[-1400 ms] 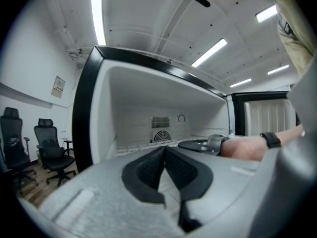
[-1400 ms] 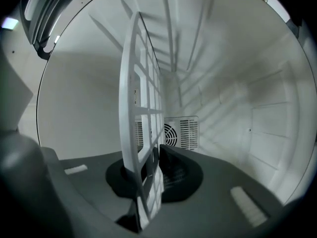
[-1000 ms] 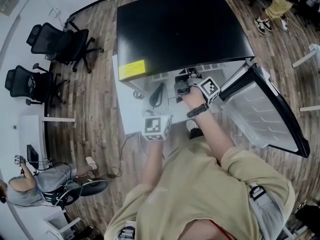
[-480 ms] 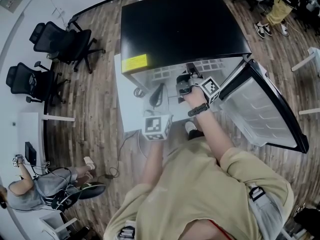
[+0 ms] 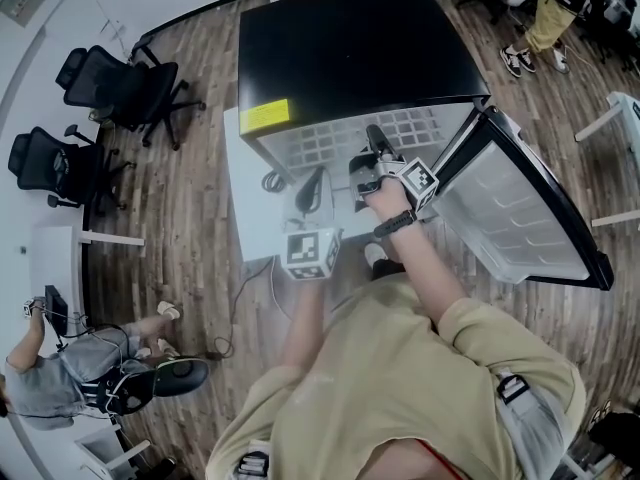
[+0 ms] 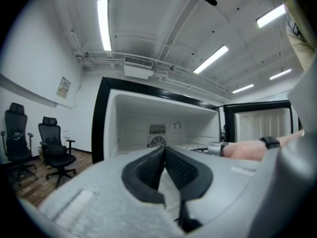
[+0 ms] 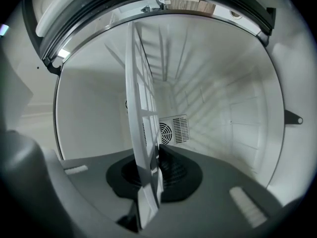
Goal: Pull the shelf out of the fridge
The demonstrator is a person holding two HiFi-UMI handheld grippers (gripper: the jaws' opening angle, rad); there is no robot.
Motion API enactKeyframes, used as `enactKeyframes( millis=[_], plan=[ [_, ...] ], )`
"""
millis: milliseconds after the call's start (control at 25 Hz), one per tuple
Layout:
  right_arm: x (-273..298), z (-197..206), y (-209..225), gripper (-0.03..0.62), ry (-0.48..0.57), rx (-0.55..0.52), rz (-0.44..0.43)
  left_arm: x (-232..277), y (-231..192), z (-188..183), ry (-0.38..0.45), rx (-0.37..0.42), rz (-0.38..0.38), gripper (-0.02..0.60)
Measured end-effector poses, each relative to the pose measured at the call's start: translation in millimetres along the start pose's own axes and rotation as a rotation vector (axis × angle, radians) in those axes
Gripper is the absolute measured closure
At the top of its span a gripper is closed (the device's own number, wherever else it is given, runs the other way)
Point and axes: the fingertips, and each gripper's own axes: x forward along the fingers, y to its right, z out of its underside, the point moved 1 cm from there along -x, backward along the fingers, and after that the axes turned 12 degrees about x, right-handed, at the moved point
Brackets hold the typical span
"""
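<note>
- White grid shelf: sticks partway out of the open fridge, its front edge in the right gripper.
- Right gripper: jaws clamped on the shelf's front edge.
- Left gripper: jaws together, nothing between them, pointing into the fridge cavity.
- Fridge door: open, to the right.

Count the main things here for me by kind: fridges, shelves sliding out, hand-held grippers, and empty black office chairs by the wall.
fridge: 1
shelf: 1
grippers: 2, the left gripper and the right gripper
empty black office chairs: 2
Total: 6
</note>
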Motion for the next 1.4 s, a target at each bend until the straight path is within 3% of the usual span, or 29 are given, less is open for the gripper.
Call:
enactKeyframes(
  millis=[560,800,1400],
  plan=[
    [-48.7,9.2,-6.3,0.559,-0.051,0.022,-0.034,-26.4,29.9,-2.1,0.033,-0.044,0.038,0.581],
    [-68.6,19.8,-15.2,0.563,-0.09,-0.053,-0.027,-43.3,38.7,0.7,0.027,-0.056,0.049,0.581],
    [-106.0,25.1,-17.9,0.563,-0.086,-0.098,-0.026,-72.5,37.3,0.0,0.018,-0.028,0.044,0.581]
  ],
)
